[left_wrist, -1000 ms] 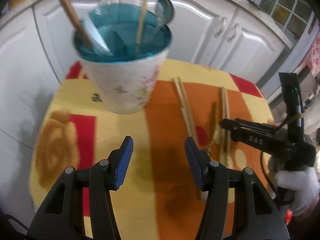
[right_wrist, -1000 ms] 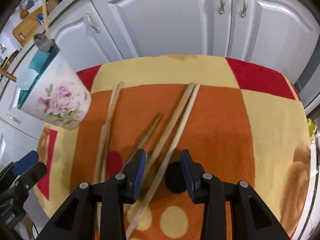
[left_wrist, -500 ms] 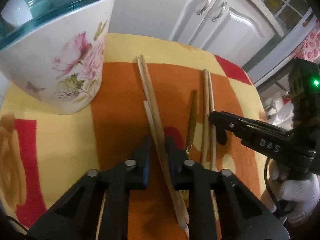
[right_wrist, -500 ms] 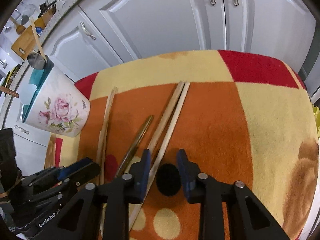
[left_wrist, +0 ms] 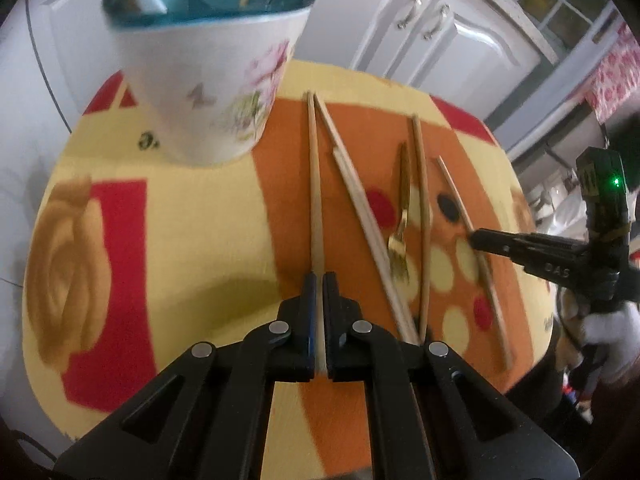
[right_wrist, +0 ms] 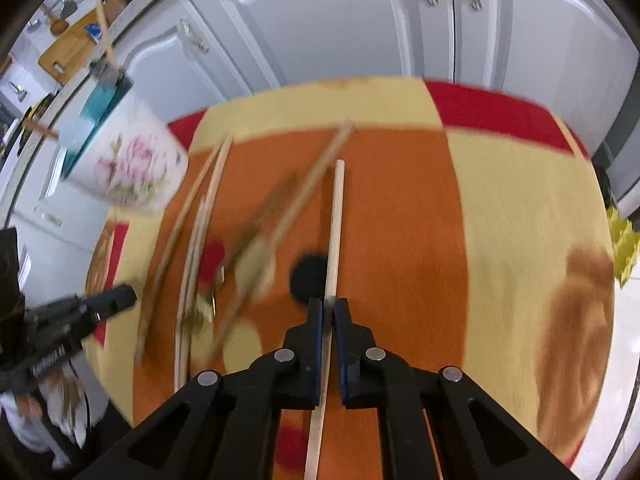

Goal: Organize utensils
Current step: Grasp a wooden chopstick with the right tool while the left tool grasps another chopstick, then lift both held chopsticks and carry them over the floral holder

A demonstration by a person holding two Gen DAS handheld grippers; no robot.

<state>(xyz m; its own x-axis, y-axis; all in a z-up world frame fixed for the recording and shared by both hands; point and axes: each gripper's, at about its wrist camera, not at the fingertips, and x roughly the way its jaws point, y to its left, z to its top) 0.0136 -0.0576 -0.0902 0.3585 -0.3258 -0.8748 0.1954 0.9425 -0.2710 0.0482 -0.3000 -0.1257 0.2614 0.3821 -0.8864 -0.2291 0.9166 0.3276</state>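
My left gripper (left_wrist: 319, 280) is shut on a wooden chopstick (left_wrist: 314, 168) that points ahead toward the floral holder cup (left_wrist: 212, 80). My right gripper (right_wrist: 328, 306) is shut on another wooden chopstick (right_wrist: 335, 220), held above the cloth. It also shows in the left wrist view (left_wrist: 476, 238), holding that chopstick (left_wrist: 460, 196). More chopsticks (left_wrist: 360, 208) and a gold fork (left_wrist: 402, 208) lie on the cloth between the grippers. The cup holds a spoon, a chopstick and other utensils.
The small round table has a yellow, orange and red cloth (right_wrist: 520, 208). White cabinet doors (right_wrist: 340, 20) stand right behind it. The left gripper shows at the left edge of the right wrist view (right_wrist: 116, 300).
Both grippers have closed on a chopstick each and lifted it. The left chopstick has swung away from its partner. The right one has come off the pair by the fork.
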